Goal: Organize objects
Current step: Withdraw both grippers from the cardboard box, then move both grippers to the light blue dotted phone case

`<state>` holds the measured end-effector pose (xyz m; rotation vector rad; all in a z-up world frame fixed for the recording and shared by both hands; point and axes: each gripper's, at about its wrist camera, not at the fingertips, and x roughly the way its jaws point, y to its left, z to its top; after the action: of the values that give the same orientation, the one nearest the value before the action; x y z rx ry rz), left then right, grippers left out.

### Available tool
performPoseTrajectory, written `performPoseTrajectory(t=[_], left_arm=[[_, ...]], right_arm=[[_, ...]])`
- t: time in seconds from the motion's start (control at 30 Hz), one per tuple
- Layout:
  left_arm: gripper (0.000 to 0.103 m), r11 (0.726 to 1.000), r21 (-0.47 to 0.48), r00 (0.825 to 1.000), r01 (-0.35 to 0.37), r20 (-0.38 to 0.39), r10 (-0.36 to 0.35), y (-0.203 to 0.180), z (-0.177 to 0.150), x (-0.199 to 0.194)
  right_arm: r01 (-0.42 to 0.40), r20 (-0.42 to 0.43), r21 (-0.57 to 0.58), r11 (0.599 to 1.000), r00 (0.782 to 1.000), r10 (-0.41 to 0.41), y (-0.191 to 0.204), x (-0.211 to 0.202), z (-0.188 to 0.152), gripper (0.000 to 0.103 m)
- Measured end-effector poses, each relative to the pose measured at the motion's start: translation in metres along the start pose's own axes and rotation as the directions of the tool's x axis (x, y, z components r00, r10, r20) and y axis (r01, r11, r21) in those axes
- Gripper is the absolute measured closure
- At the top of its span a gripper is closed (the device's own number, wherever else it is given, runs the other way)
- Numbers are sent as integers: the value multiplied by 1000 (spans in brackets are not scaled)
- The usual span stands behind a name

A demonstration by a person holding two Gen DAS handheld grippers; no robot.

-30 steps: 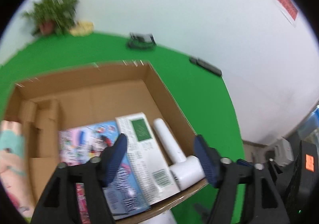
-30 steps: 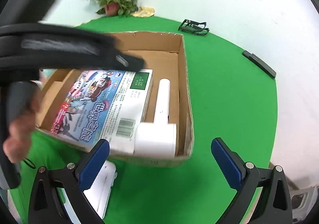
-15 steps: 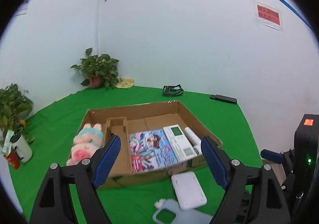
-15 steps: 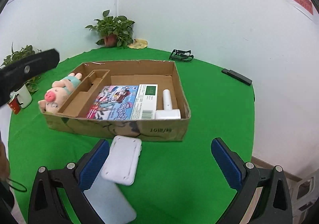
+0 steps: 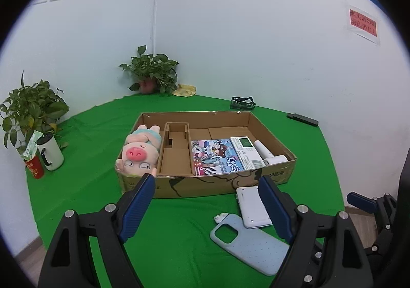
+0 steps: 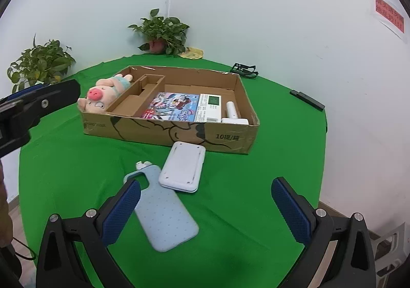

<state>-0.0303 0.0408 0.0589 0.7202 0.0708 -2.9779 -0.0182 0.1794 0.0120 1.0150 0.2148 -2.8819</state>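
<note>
On the round green-covered table (image 6: 230, 211) a shallow brown cardboard box (image 6: 166, 134) is seen, and much of the sorting appears to be done. A pink plush pig in a teal top (image 5: 141, 152) is laid in the box's left compartment. The narrow middle compartment (image 5: 175, 157) is seen empty. In the wide right compartment a colourful illustrated book (image 5: 216, 157) is laid flat, with a white carton with a green panel (image 5: 247, 152) just beside it and a white handheld fan (image 5: 269, 154) against the right wall.

Two items are left outside, near the table's front edge and just before the box's front wall: a white rounded rectangular device (image 6: 183, 167) and a pale blue dotted phone case (image 6: 164, 213). The device is overlapped onto the case's upper corner. A small white piece (image 6: 142, 165) is seen at the case's top end; what it is cannot be told.

The left gripper (image 5: 205, 206) is held wide apart and empty, above the table in front of the box. The right gripper (image 6: 205, 211) is likewise spread wide, with nothing between its fingers, over the phone case. By judgement, the two outside items remain to be boxed, perhaps in the empty compartment.
</note>
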Motion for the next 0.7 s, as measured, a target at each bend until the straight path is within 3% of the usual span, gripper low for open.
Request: performPoseTrajectory(t=[0.1, 0.2, 0.27, 0.37, 0.47, 0.63, 0.7], left_arm=[[20, 1000, 7, 1000, 16, -21, -15, -1, -4, 4], [20, 998, -11, 992, 65, -110, -65, 2, -15, 22], [20, 992, -53, 974, 111, -194, -119, 6, -23, 38], [20, 984, -113, 936, 139, -309, -168, 12, -38, 59], [21, 975, -149, 903, 162, -376, -208, 18, -55, 71], [21, 961, -200, 872, 191, -415, -260, 23, -73, 77], [21, 959, -208, 867, 194, -420, -267, 26, -75, 78]], right_arm=[[-38, -1, -13, 999, 999, 38, 6, -1, -7, 0], [-107, -20, -36, 994, 994, 106, 8, 4, -13, 0], [-171, -34, -34, 985, 985, 169, 6, 10, -19, 0], [-344, -76, -35, 938, 937, 340, -3, 31, -33, 0], [-383, -123, -67, 921, 920, 373, -3, 48, -41, 0], [-396, -217, -117, 911, 905, 365, 18, 80, -47, 0], [-395, -248, -115, 911, 900, 359, 21, 90, -49, 1]])
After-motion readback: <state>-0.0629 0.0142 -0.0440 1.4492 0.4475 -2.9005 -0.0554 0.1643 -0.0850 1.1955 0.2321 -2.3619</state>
